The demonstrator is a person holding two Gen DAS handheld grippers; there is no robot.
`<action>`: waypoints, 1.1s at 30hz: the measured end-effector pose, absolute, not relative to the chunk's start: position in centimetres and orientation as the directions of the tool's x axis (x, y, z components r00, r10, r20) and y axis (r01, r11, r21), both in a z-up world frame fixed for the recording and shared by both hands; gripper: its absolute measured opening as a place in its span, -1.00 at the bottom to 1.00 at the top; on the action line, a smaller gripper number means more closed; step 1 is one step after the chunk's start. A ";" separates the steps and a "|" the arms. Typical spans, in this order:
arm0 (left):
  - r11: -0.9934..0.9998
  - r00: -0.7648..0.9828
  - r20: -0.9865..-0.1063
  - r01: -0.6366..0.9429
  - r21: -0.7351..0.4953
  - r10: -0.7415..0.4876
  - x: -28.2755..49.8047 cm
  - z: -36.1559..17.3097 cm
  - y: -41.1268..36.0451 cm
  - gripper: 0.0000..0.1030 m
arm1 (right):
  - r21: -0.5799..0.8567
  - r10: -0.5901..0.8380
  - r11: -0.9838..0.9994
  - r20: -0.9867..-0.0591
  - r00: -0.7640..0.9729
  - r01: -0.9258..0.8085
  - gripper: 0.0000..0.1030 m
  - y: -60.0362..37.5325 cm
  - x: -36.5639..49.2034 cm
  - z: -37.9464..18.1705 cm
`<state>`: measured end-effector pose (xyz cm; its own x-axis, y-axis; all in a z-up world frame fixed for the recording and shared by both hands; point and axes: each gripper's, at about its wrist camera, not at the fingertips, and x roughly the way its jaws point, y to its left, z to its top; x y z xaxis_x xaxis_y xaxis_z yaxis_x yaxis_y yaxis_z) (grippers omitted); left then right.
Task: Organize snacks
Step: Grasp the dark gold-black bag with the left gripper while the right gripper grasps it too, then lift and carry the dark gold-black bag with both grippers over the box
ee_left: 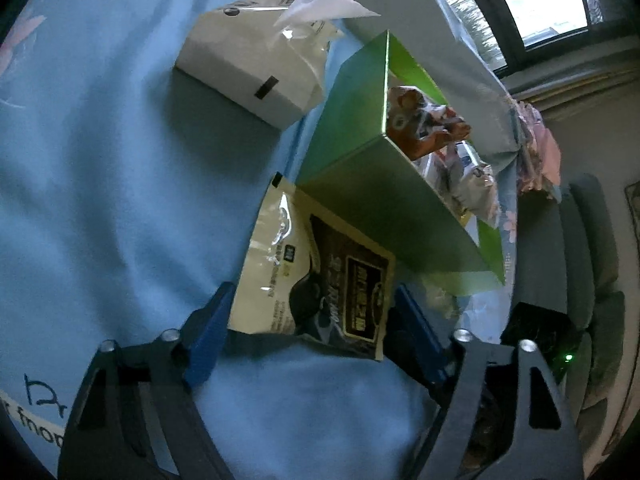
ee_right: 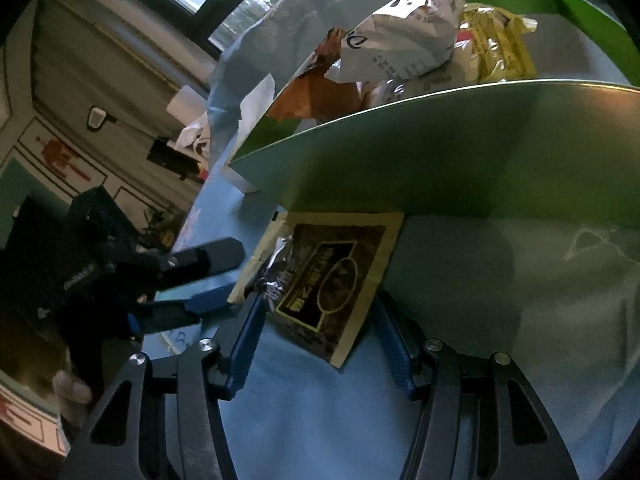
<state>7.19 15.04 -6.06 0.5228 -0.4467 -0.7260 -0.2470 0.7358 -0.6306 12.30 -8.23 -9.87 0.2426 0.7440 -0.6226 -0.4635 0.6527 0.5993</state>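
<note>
A cream and dark brown snack packet [ee_left: 316,276] lies flat on the blue cloth beside the green box [ee_left: 360,160]; it also shows in the right wrist view [ee_right: 328,280]. My left gripper [ee_left: 312,320] is open, its blue fingers on either side of the packet's near end. My right gripper [ee_right: 316,328] is open too, its fingers flanking the packet's other end. The green box [ee_right: 440,160] holds several snack bags, among them an orange one [ee_left: 424,120] and a white one [ee_right: 400,44]. The left gripper shows in the right wrist view [ee_right: 200,280].
A white tissue box [ee_left: 256,68] stands on the blue cloth [ee_left: 100,200] beyond the packet. The table edge runs behind the green box, with a grey sofa [ee_left: 580,260] and a window [ee_left: 540,4] past it.
</note>
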 end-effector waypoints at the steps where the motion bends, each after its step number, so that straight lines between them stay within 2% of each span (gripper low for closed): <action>1: 0.736 0.525 -0.726 -0.247 -0.630 -0.445 7.2 -6.1 15.1 0.48 | 0.597 0.744 0.652 -0.621 0.245 -0.467 0.08 -8.1 12.3 -9.9; 2: 0.737 0.525 -0.727 -0.249 -0.628 -0.442 7.2 -6.1 15.1 0.37 | 0.588 0.740 0.656 -0.626 0.248 -0.472 -0.01 -8.0 12.3 -9.9; 3: 0.744 0.524 -0.734 -0.253 -0.618 -0.431 7.1 -6.1 15.0 0.27 | 0.579 0.733 0.661 -0.634 0.245 -0.477 -0.29 -7.7 12.4 -10.0; 4: 0.754 0.522 -0.744 -0.258 -0.604 -0.418 7.1 -6.1 15.0 0.15 | 0.588 0.737 0.655 -0.637 0.228 -0.475 -0.47 -7.4 12.5 -10.3; 5: 0.758 0.519 -0.749 -0.260 -0.598 -0.412 7.0 -6.1 15.0 -0.03 | 0.590 0.735 0.656 -0.640 0.223 -0.470 -0.52 -7.3 12.6 -10.5; 6: 0.757 0.514 -0.749 -0.259 -0.599 -0.418 7.1 -6.2 14.9 -0.15 | 0.578 0.729 0.662 -0.645 0.231 -0.478 -0.73 -7.1 12.6 -10.5; 7: 0.761 0.509 -0.754 -0.261 -0.594 -0.415 7.2 -6.3 14.9 -0.30 | 0.576 0.728 0.661 -0.647 0.227 -0.480 -0.86 -7.0 12.6 -10.6; 9: 0.786 0.503 -0.774 -0.260 -0.561 -0.386 7.1 -6.3 14.7 -0.37 | 0.560 0.718 0.670 -0.655 0.236 -0.486 -0.92 -6.7 12.5 -10.7; 11: 0.820 0.501 -0.791 -0.244 -0.518 -0.350 6.9 -5.8 13.9 -0.54 | 0.544 0.719 0.667 -0.649 0.248 -0.510 -0.96 -6.6 12.1 -10.3; 14: 0.854 0.517 -0.792 -0.202 -0.480 -0.323 6.4 -4.8 13.0 -0.57 | 0.535 0.720 0.667 -0.643 0.262 -0.518 -0.97 -6.7 11.9 -9.8; 25: 0.885 0.639 -0.703 -0.075 -0.459 -0.310 3.5 0.5 11.8 -0.58 | 0.576 0.793 0.596 -0.529 0.301 -0.559 -0.97 -9.3 9.9 -5.7; 33: 0.897 0.677 -0.665 -0.016 -0.442 -0.315 5.4 2.7 9.7 -0.56 | 0.556 0.804 0.591 -0.468 0.367 -0.585 -0.97 -11.0 10.4 -1.8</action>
